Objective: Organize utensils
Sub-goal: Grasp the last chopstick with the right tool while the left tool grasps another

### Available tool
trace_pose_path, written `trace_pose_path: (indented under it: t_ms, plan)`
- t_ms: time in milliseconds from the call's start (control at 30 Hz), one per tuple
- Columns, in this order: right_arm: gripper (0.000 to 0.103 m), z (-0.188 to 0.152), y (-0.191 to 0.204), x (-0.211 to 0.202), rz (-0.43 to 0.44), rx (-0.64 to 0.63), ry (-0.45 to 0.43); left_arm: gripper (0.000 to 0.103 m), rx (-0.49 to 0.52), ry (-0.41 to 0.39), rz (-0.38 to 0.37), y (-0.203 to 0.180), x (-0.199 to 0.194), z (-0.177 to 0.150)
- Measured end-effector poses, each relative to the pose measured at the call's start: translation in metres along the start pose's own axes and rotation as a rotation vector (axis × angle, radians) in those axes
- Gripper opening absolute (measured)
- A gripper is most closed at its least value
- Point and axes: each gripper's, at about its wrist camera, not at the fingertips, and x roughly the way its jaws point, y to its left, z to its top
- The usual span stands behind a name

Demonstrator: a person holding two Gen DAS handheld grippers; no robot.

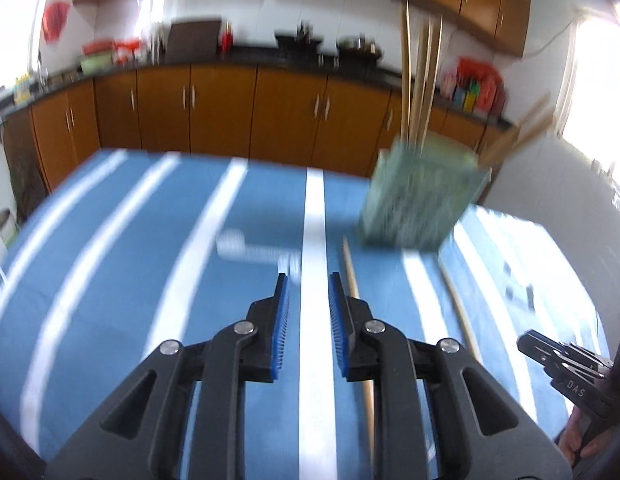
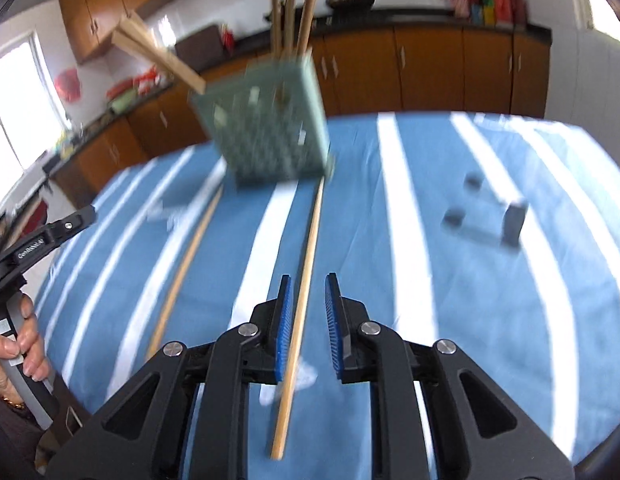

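Both grippers released, nothing clamped.
Right gripper (image 2: pixel 305 312) straddles a chopstick (image 2: pixel 299 292) lying on the striped tablecloth (image 2: pixel 490 300), pads clear; left gripper (image 1: pixel 308 312) empty; green utensil holder (image 2: pixel 269 136) near the table's far edge, holding upright chopsticks.

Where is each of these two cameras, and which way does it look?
Left wrist: sits on the left gripper, facing along its open fingers over the striped tablecloth; the right gripper shows at the edge.
Right wrist: sits on the right gripper, above a chopstick; a hand shows.
Shared: green holder, kitchen cabinets.
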Motion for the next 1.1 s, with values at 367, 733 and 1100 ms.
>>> trace_pose_path:
  t_ms: [367,733,1100]
  plan:
    - [0.017,-0.025,0.024,0.024,-0.046,-0.066,0.07,0.031,0.019,0.101,-0.063,-0.022,0.015,-0.04]
    - [0.007,-0.023,-0.024,0.015,-0.176,0.065,0.039,0.036,0.086,0.16,-0.064,-0.05,0.033,-0.047]
    - [0.007,-0.007,-0.057,0.017,-0.224,0.13,0.048,0.008,0.147,0.184,0.025,-0.054,0.052,-0.053]
